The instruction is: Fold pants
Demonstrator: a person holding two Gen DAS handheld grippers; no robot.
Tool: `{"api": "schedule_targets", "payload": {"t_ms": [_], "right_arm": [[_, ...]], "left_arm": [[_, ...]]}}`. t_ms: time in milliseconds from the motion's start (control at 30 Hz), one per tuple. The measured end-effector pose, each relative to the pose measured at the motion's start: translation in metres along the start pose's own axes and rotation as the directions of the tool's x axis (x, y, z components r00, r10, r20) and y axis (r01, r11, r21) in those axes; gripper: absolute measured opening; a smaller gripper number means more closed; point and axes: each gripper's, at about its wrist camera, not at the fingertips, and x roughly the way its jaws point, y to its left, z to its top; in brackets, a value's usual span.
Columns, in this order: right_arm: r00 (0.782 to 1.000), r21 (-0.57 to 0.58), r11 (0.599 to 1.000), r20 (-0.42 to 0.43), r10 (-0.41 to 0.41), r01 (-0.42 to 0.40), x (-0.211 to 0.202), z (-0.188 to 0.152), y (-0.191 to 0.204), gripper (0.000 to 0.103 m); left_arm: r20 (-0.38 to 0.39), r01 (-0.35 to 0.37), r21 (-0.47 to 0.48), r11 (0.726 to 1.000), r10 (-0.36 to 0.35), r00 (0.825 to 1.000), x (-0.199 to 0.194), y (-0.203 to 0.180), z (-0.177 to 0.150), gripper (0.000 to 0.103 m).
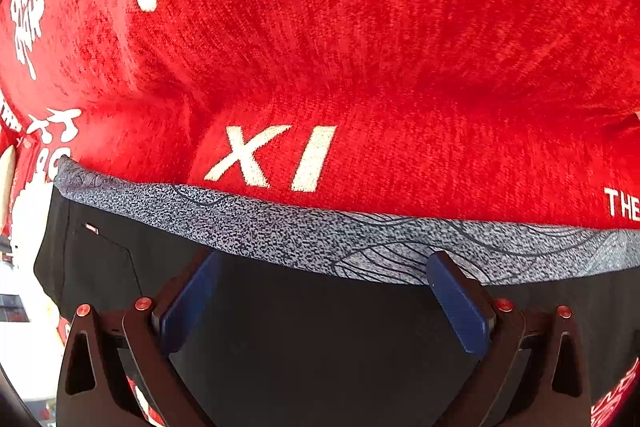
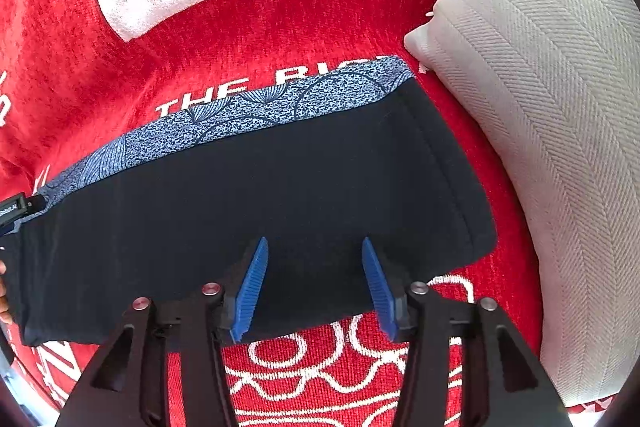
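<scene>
The black pants (image 2: 256,203) lie folded flat on a red blanket with white lettering (image 2: 248,39). A speckled blue-grey patterned band (image 2: 256,111) runs along their far edge. My right gripper (image 2: 314,247) is open, its blue fingers just above the pants' near right part, holding nothing. In the left wrist view the pants (image 1: 312,327) fill the bottom, with the patterned band (image 1: 304,231) beyond. My left gripper (image 1: 324,259) is open over the black cloth, its fingertips at the band's near edge, empty.
A grey-white herringbone cushion (image 2: 532,131) lies on the blanket right of the pants, close to their far right corner. The red blanket (image 1: 360,59) stretches beyond the pants. A black part of the other gripper (image 2: 16,209) shows at the left edge.
</scene>
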Motion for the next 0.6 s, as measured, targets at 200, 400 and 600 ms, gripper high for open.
{"api": "schedule_targets", "payload": {"t_ms": [200, 400, 600], "right_arm": [[1.0, -0.001, 1.0, 0.004, 0.0, 0.0, 0.0, 0.0, 0.003, 0.058], [0.999, 0.053, 0.999, 0.033, 0.005, -0.007, -0.017, 0.0, -0.007, 0.058], [0.999, 0.202, 0.979, 0.048, -0.005, -0.005, -0.041, -0.02, -0.051, 0.049]], "left_arm": [[0.008, 0.008, 0.021, 1.0, -0.008, 1.0, -0.015, -0.009, -0.005, 0.103], [0.049, 0.031, 0.068, 0.997, -0.035, 0.998, -0.048, -0.025, -0.013, 0.103], [0.058, 0.076, 0.173, 0.982, -0.087, 0.994, -0.078, -0.057, -0.047, 0.103]]}}
